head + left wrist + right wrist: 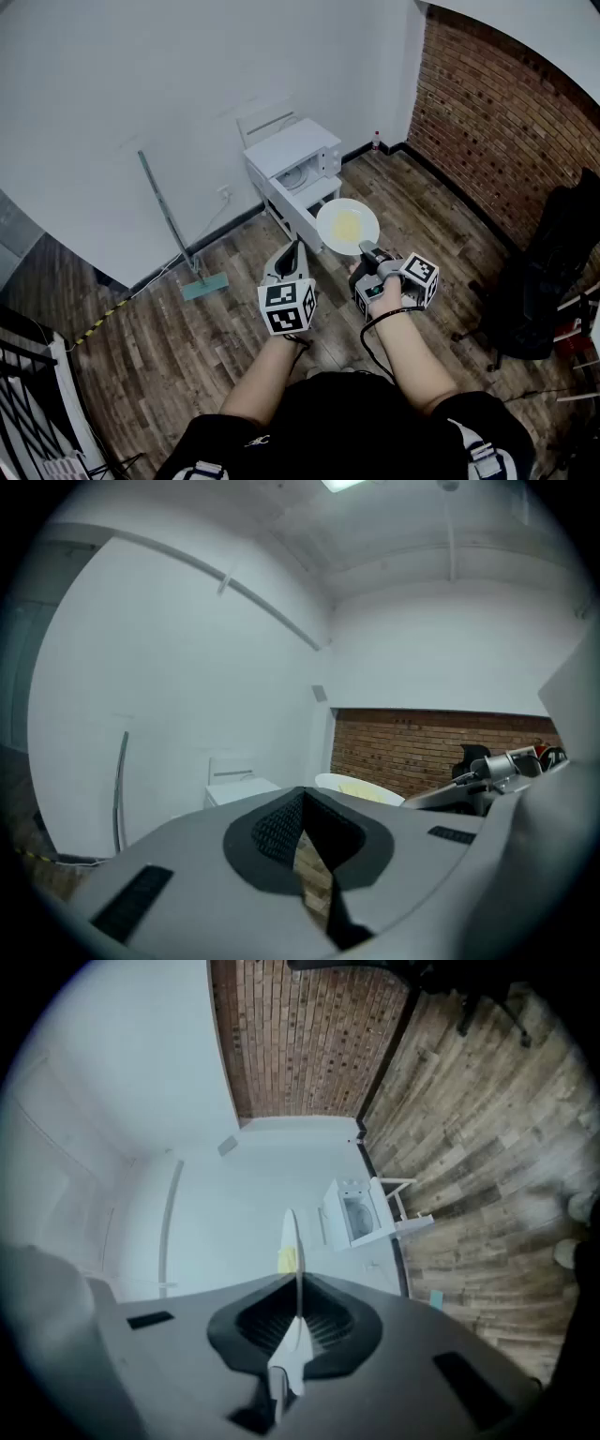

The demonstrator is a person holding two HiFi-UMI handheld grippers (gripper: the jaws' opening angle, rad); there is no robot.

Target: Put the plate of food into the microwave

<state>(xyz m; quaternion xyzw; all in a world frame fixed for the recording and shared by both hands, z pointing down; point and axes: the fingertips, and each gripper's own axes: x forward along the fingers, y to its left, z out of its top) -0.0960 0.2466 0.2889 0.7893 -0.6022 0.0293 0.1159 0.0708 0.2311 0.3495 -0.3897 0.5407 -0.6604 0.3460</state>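
Right tongs (367, 250) grip the plate of food (348, 226); left tongs (298, 245) closed, empty

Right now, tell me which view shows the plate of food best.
The head view: the plate shows whole from above, food on it, held by the right gripper. The right gripper view shows the plate edge-on; the left gripper view, just part of its rim.

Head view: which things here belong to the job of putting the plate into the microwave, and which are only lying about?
Belong to the job:
- plate of food, gripped at its rim by the right gripper
- white microwave by the wall
- left gripper, shut and empty

Only lying about:
- mop leaning on the wall
- black chair
- small bottle in the corner
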